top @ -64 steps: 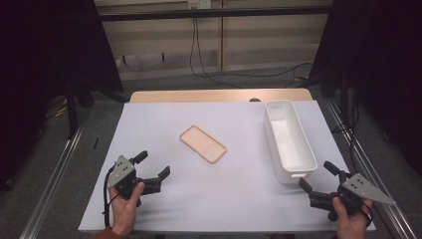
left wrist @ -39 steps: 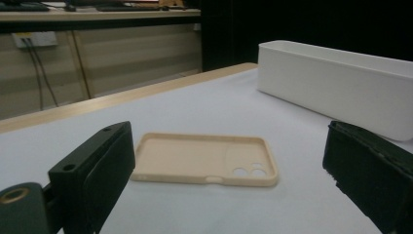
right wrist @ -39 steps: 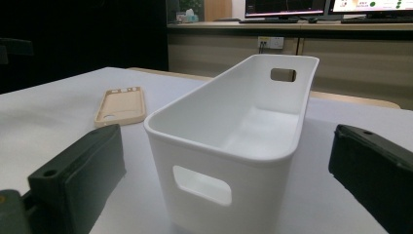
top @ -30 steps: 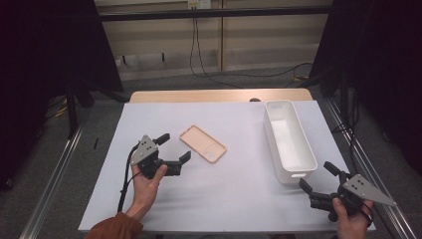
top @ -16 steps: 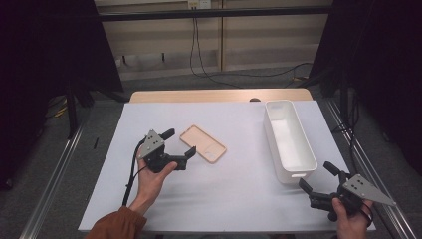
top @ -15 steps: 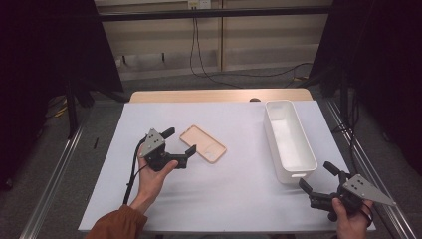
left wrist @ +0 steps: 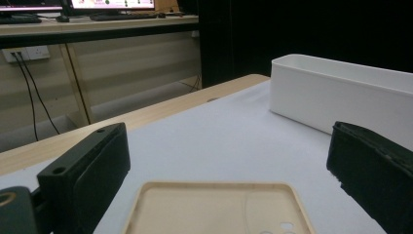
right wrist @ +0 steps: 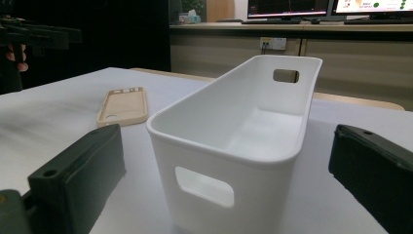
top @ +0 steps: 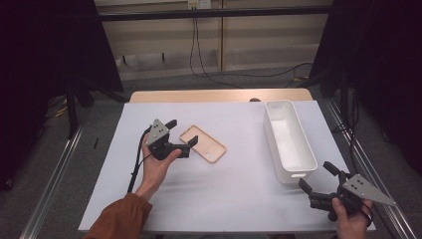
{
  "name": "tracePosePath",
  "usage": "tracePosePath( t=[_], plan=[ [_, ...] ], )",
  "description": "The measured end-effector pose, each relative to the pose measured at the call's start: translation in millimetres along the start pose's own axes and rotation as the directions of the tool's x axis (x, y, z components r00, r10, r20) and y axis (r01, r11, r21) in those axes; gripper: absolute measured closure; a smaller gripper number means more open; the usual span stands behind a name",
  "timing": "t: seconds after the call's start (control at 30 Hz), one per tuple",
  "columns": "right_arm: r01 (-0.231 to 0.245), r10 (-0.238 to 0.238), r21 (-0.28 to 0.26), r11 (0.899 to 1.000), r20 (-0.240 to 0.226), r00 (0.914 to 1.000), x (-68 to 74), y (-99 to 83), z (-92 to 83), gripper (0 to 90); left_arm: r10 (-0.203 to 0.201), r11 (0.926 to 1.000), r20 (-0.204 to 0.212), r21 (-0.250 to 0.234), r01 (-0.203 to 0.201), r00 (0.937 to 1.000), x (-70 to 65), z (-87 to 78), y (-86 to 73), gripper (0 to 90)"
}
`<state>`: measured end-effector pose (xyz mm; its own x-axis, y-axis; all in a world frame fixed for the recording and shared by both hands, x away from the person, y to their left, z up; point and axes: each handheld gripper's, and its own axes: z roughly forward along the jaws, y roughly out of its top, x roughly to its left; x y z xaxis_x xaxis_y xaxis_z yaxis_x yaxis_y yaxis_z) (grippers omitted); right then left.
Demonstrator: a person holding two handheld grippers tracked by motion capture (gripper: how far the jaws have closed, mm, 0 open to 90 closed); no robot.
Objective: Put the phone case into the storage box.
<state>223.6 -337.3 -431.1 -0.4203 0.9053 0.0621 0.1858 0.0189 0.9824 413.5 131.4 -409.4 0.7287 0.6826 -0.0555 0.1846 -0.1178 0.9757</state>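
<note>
Phone case (top: 203, 144): we see it lying flat near the middle of the white worktop (top: 239, 199), open side up.
How it will handle: we think it is light and bendy (and thin), so its edge is the place to grab.
Left tool (top: 181, 136): jaws wide apart, one on each side of the case's near end.
Right tool (top: 318, 182): jaws apart, empty, just by the white bin (top: 289, 143).

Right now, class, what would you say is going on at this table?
A person holds a two-jaw gripper in each hand at a white table. The left gripper is open, its jaws standing on either side of one end of a tan phone case that lies flat; nothing is gripped yet. The right gripper is open near the table's front edge, facing the near end of an empty white bin with cut-out handles.
</note>
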Motion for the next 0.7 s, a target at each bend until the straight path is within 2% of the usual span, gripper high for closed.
tracePosePath(
  t=[0.07,0.1,0.23,0.53,0.7],
  plan=[
    [0.001,-0.001,0.0,1.0,-0.001,1.0,0.0,0.0,-0.1,0.0,-0.002,1.0,0.003,0.004,0.002,1.0,0.2,1.3,1.3,2.8],
    [0.002,-0.002,0.0,1.0,-0.001,1.0,0.0,0.0,0.0,0.0,0.016,0.9999,0.01,0.005,-0.016,0.9998,-1.3,3.7,4.5,2.9],
    [0.001,-0.001,0.0,1.0,-0.001,1.0,0.1,0.0,0.0,0.0,0.029,0.9995,0.008,-0.013,-0.029,0.9995,-1.7,8.7,9.5,2.8],
    [0.001,-0.001,0.001,1.0,-0.003,1.0,0.2,-0.1,0.1,0.0,0.008,0.9999,-0.006,-0.011,-0.008,1.0,7.6,22.2,10.4,2.8],
    [0.0,0.0,0.001,1.0,-0.004,1.0,0.1,-0.1,0.1,0.0,0.022,0.9998,-0.011,-0.002,-0.022,0.9997,11.3,27.7,11.4,2.7]
  ],
)
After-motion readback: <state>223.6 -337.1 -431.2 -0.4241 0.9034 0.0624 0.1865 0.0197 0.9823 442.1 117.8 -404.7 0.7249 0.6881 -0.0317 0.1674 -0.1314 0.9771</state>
